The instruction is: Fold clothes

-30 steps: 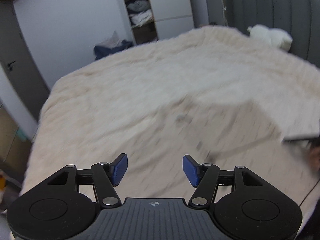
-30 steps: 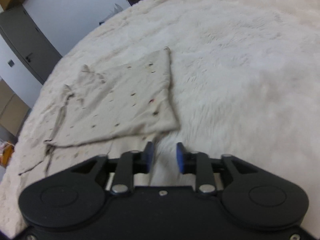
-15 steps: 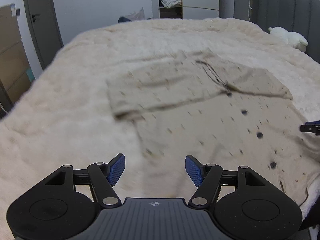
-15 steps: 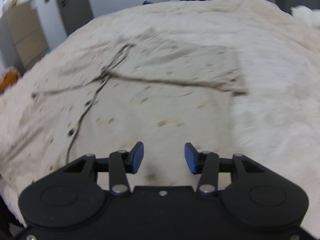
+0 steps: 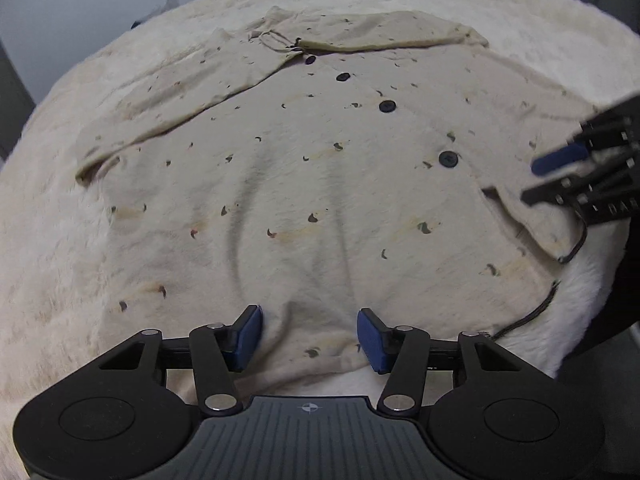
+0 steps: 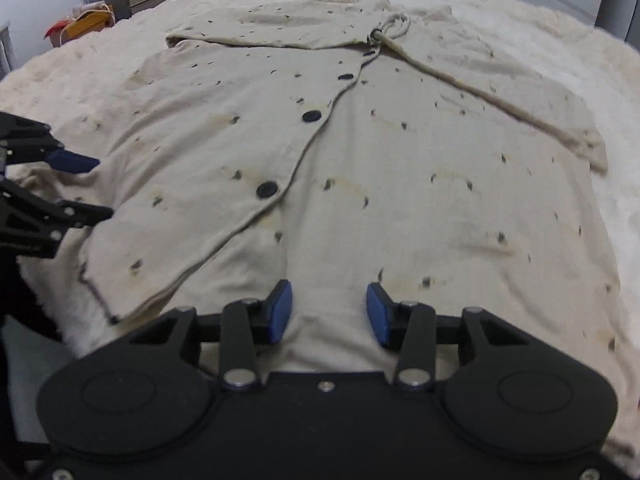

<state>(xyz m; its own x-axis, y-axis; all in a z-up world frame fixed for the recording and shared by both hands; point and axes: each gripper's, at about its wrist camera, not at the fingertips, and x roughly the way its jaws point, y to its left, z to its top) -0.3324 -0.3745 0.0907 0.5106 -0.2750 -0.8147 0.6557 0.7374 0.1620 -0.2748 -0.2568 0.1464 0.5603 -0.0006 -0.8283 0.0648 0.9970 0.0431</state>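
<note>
Left wrist view: my left gripper (image 5: 310, 334) sits low over the near hem of the beige shirt (image 5: 320, 168), blue pads apart and closing, with a raised ridge of hem fabric between them. I cannot tell whether the pads press on the cloth yet. The shirt lies spread face-up on the fluffy cream blanket (image 5: 52, 240), dark buttons (image 5: 387, 106) running up the front, both sleeves folded across the chest near the collar. My right gripper (image 5: 548, 180) shows at the right edge, over the shirt's lower corner.

Right wrist view: my right gripper (image 6: 327, 312) is likewise down at the near hem of the shirt (image 6: 400, 184), pads apart and closing, cloth lying between and under them; grip not confirmed. The button placket runs diagonally from lower left toward the collar. My left gripper (image 6: 88, 186) enters from the left edge, at the shirt's side edge. A yellow object (image 6: 86, 22) sits on the floor beyond the blanket (image 6: 580, 40).
</note>
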